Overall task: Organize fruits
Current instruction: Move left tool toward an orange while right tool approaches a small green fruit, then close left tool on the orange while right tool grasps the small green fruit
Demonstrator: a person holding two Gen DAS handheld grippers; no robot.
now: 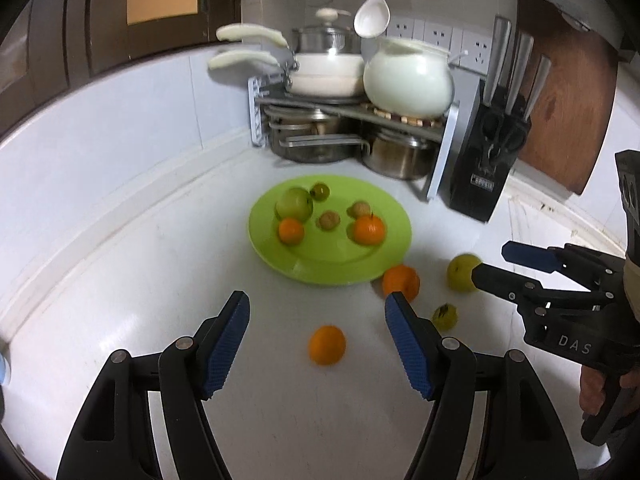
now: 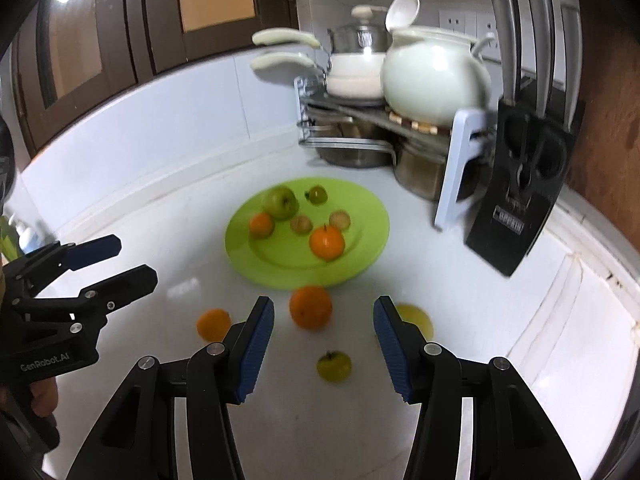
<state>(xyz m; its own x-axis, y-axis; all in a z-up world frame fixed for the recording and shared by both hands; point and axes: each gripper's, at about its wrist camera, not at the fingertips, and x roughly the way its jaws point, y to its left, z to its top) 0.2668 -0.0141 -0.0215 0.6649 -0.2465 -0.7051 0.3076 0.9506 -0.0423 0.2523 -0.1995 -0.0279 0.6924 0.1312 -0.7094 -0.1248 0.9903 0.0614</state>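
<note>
Right wrist, orange (image 2: 311,307) just beyond parted hand-held gripper (image 2: 324,320)

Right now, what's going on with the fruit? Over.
Left gripper and right gripper open, empty. Six fruits on green plate; two oranges and two green fruits loose on counter. Nothing blocking.

Two handheld grippers reach forward side by side above the tabletop (image 1: 120,280). The left gripper (image 1: 318,312) has its jaws spread wide with nothing between them, and its blue pads (image 1: 224,344) face inward. The right gripper (image 2: 324,316) is likewise wide apart and holds nothing, a hand (image 1: 600,396) wrapped around its grip.
</note>
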